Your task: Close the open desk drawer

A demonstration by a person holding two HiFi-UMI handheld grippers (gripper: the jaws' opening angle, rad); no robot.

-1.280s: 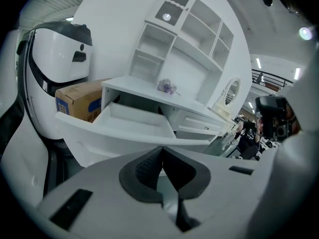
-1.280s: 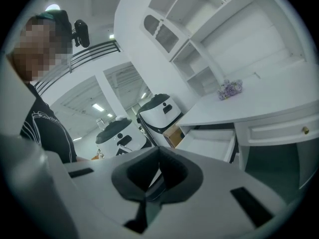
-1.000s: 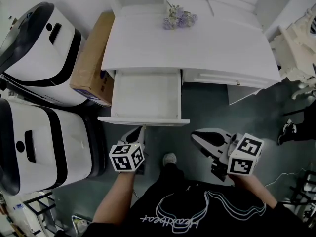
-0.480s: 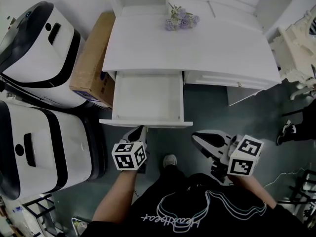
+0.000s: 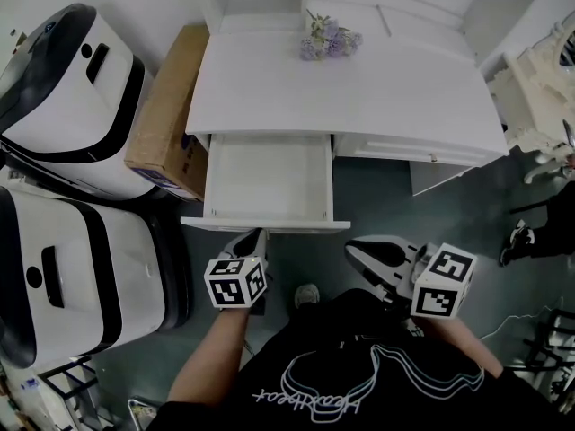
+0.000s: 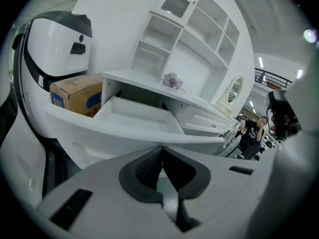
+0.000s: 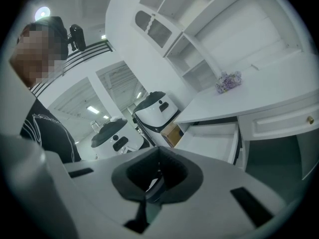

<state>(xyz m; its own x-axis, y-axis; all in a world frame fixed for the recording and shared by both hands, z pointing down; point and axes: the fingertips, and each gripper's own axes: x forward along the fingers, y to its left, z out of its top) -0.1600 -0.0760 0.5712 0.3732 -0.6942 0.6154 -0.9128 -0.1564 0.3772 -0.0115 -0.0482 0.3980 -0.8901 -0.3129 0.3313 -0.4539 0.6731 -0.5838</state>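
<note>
Head view: looking steeply down on a white desk (image 5: 359, 88); the wearer's dark shirt fills the bottom edge.
Drawer (image 5: 265, 225): the left-hand one, pulled well out from under the desk top, its bare white floor showing and its front panel towards the person.
Left tongs (image 5: 252, 237): hang just short of the drawer front with the tips pointed at it. A sliver of dark floor shows between them, so no contact. The left gripper view shows the two pads meeting at the tip with nothing held.
Right tongs (image 5: 358, 250): off to the right of the drawer, over the floor below the closed right-hand drawer (image 5: 404, 146), aimed up and left. The right gripper view shows these jaws pressed together too, holding nothing.
Change from a second ago: very little. The drawer is out as far as it was, and both tongs keep nearly the same spots. The shoe (image 5: 305, 294) between the arms is now partly covered by the shirt.
Desk top: a small bunch of pale purple flowers (image 5: 328, 36) near the back edge.
Beside the desk: a cardboard box (image 5: 166, 106) against its left side, with two bulky white-and-black machines (image 5: 72, 97) left of that.
Background: the left gripper view catches a person (image 6: 249, 133) in dark clothes, far off at the right.
</note>
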